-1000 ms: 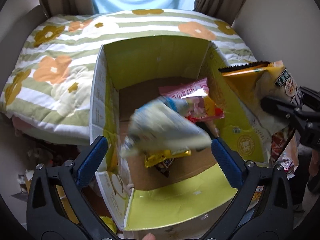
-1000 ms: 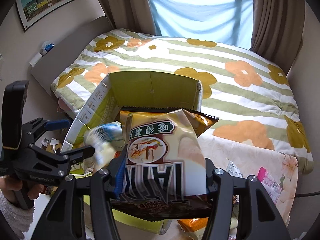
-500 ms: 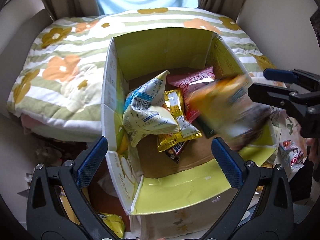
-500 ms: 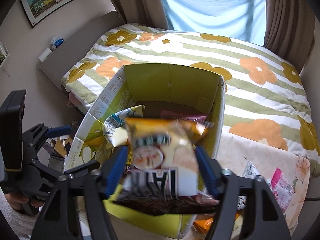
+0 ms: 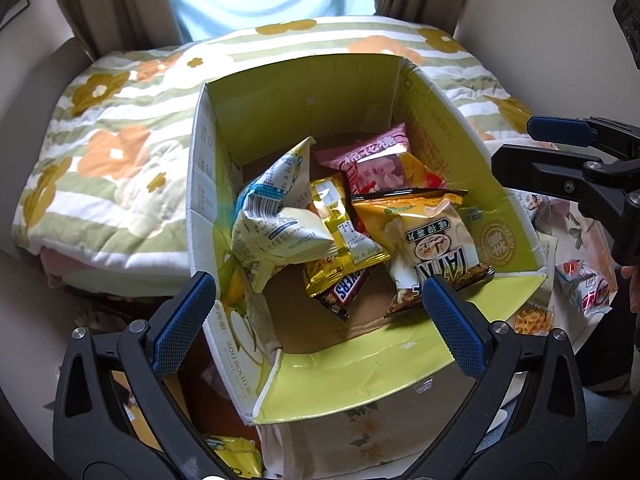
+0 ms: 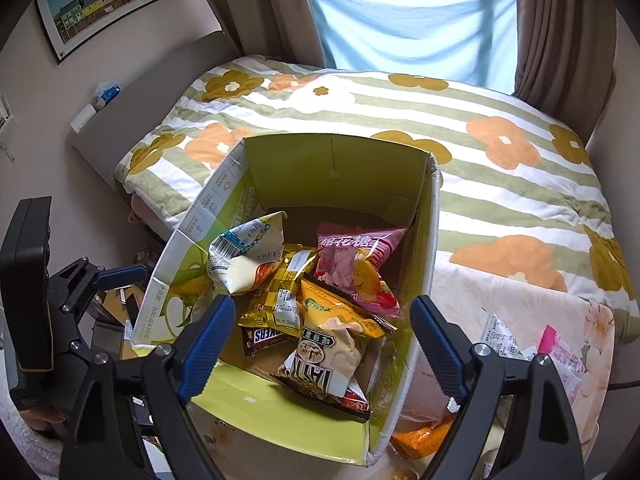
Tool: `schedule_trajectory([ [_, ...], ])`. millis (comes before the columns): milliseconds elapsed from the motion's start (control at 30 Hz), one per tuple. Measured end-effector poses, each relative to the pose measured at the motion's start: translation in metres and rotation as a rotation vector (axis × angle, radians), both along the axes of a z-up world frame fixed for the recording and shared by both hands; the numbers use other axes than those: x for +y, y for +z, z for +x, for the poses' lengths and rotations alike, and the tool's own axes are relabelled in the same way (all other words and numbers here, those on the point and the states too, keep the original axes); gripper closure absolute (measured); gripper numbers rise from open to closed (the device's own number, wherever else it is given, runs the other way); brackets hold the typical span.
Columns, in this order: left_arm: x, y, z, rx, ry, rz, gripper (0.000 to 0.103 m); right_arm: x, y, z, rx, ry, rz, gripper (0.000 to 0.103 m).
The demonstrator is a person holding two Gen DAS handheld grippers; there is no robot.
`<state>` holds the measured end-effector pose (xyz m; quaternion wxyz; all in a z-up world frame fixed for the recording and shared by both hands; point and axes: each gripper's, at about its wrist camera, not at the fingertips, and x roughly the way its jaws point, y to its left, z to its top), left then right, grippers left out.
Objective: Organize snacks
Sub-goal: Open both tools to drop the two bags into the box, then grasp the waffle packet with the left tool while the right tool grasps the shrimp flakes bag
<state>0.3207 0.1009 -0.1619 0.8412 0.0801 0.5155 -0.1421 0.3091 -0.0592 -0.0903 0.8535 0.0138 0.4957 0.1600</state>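
Note:
An open cardboard box (image 5: 320,108) (image 6: 332,168) with yellow-green inner walls holds several snack packs: a white and blue pack (image 5: 276,216) (image 6: 244,256), a gold pack (image 5: 340,224) (image 6: 280,300), a pink pack (image 5: 380,160) (image 6: 352,256), a Snickers bar (image 5: 344,288) (image 6: 260,336) and a yellow chip bag (image 5: 432,240) (image 6: 332,344). My left gripper (image 5: 320,320) is open and empty above the box's near edge. My right gripper (image 6: 320,348) is open and empty over the chip bag; it also shows in the left wrist view (image 5: 560,152).
The box stands beside a bed with a flowered striped quilt (image 6: 480,160) (image 5: 112,140). More snack packs (image 6: 556,348) (image 5: 580,284) lie on a cloth right of the box. Clutter lies on the floor left of the box (image 6: 120,312).
The white and blue pack dropped from my left gripper into the box. My right gripper opened and the yellow chip bag fell into the box. Both grippers are now empty.

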Motion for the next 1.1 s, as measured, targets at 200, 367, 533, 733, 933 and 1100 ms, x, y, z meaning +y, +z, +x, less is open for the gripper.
schedule_trajectory([
  [200,-0.006,0.013,-0.004,-0.022,-0.001,-0.008,0.0,-0.016,0.016,-0.01,-0.033,-0.017,-0.005,0.016],
  [367,-0.019,0.027,-0.016,-0.051,0.007,-0.014,0.0,-0.043,0.032,-0.026,-0.067,-0.019,-0.015,0.016],
  [533,-0.045,0.041,-0.036,-0.081,0.029,-0.014,0.0,-0.079,0.037,-0.045,-0.081,-0.005,-0.042,0.016],
  [733,-0.088,0.05,-0.072,-0.102,0.053,-0.038,0.0,-0.132,0.038,-0.072,-0.091,0.016,-0.056,0.016],
  [933,-0.138,0.039,-0.111,-0.083,0.066,-0.056,0.0,-0.185,0.028,-0.105,-0.074,0.027,-0.055,0.016],
  [1100,-0.177,0.018,-0.142,-0.033,0.086,-0.058,0.0,-0.22,0.012,-0.13,-0.034,0.03,-0.039,0.016],
])
